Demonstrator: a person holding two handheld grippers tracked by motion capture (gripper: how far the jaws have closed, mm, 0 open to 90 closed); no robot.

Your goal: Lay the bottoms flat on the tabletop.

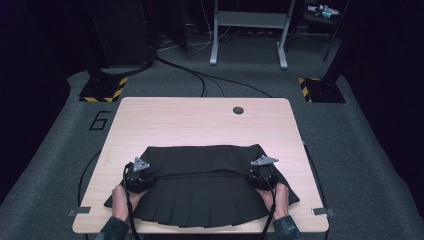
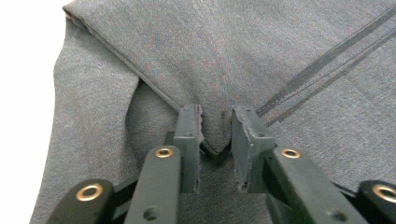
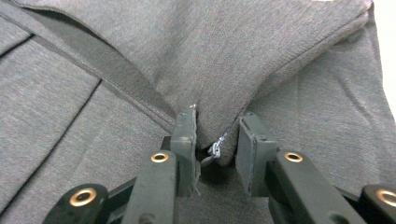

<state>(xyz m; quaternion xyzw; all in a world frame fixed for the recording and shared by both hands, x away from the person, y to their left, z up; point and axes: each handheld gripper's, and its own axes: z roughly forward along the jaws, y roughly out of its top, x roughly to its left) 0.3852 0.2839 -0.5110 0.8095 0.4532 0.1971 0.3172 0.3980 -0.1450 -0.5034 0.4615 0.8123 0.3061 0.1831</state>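
Skirt: dark pleated skirt (image 1: pixel 200 187) lies flat on the near half of the table (image 1: pixel 200 120), top part folded down.
Left gripper (image 2: pixel 216 135): fingers (image 2: pixel 189 140) nearly closed, pinching the folded corner of cloth.
Right gripper (image 3: pixel 217 140): fingers (image 3: pixel 184 144) likewise pinching a cloth corner; small zipper pull (image 3: pixel 214 150) between them.
Around: cables (image 1: pixel 220 82) on the floor beyond.
Hidden: both hands (image 1: pixel 122 200) partly behind the grippers.

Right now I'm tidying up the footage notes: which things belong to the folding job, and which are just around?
In the job: dark pleated skirt, left gripper, right gripper, both pinching its folded corners.
Just around: table, floor cables, grey stand.
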